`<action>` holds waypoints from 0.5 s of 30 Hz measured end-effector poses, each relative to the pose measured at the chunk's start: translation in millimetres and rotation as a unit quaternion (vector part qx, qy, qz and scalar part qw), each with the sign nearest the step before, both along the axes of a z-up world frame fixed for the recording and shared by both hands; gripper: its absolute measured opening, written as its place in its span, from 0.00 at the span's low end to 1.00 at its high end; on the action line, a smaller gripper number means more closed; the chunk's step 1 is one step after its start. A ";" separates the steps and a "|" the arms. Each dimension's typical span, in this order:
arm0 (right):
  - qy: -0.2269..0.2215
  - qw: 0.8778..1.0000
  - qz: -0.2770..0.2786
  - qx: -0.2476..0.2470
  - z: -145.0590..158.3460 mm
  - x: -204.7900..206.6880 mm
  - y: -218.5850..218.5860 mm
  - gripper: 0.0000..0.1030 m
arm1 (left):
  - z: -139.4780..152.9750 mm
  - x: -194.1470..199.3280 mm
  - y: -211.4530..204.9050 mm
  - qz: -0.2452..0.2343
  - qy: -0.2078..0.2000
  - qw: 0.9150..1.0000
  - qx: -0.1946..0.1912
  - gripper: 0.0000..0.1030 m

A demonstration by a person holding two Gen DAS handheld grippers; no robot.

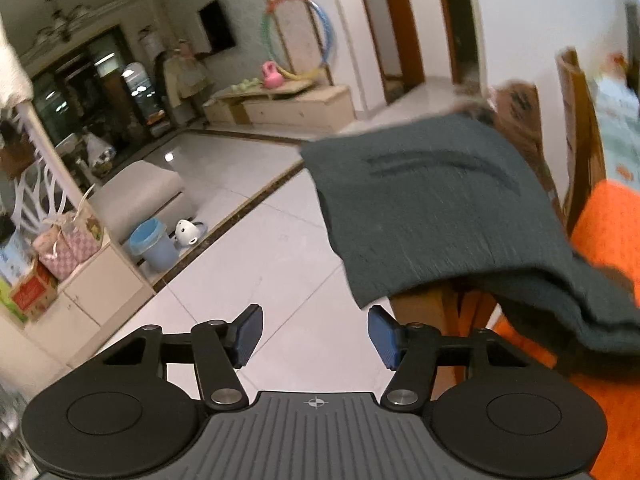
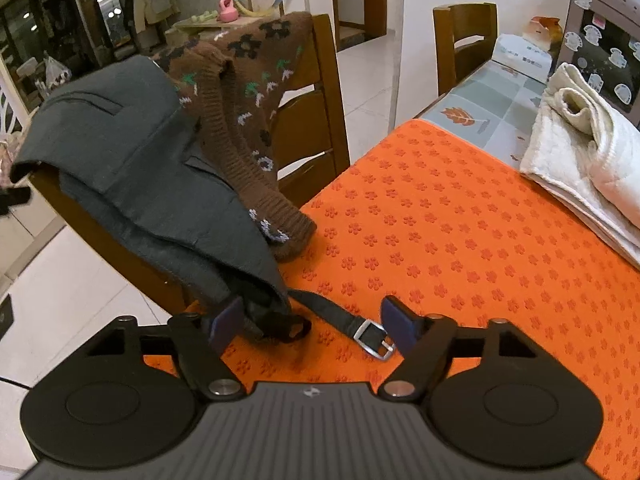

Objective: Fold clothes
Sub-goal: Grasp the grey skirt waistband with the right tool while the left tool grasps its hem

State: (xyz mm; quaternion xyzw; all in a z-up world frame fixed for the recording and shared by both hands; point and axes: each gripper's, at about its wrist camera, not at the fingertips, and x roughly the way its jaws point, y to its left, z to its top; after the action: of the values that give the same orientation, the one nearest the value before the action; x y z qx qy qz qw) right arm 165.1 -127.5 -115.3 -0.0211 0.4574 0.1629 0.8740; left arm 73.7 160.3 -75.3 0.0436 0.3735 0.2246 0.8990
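A dark grey-green garment [image 2: 132,168] hangs over a wooden chair [image 2: 316,120] and onto the corner of the orange flowered mat [image 2: 460,240]. Its black strap with a metal buckle [image 2: 374,338] lies on the mat. A brown knitted sweater [image 2: 248,92] is draped over the chair back beside it. My right gripper [image 2: 316,326] is open, low over the mat, with the garment's hem and the buckle between its fingers. My left gripper [image 1: 316,334] is open and empty, out over the floor, left of the garment [image 1: 440,208], which is blurred.
Folded white padded clothes [image 2: 584,160] lie at the mat's far right on the table. A second chair [image 2: 466,40] stands at the table's far end. In the left wrist view there are a low cabinet [image 1: 92,304], a blue bin [image 1: 154,246] and tiled floor [image 1: 260,264].
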 end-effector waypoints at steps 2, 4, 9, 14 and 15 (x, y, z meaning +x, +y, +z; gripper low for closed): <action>0.003 1.000 0.004 -0.004 -6.4 5.2 3.1 0.71 | 4.8 -1.2 4.0 0.007 -0.014 1.000 -0.009 0.60; 0.005 1.000 0.009 -0.008 -12.8 10.4 6.2 0.70 | 8.3 0.3 6.9 0.013 -0.024 1.000 -0.013 0.60; 0.010 1.000 0.018 -0.011 -27.2 22.2 13.4 0.69 | 18.8 6.1 6.3 0.006 -0.049 0.999 -0.020 0.58; 0.016 1.000 0.021 0.017 -38.9 28.7 15.5 0.56 | 28.7 6.6 -3.6 -0.023 -0.068 0.997 -0.021 0.56; 0.014 0.999 0.022 0.024 -40.2 28.8 15.4 0.47 | 29.8 7.7 -5.6 -0.028 -0.070 0.997 -0.022 0.56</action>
State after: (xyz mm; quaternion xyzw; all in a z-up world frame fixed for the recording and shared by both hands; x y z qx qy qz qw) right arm 193.9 -112.2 -155.6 -0.0084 0.4648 0.1932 0.8640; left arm 81.4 154.7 -45.5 0.0188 0.3133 0.1937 0.9295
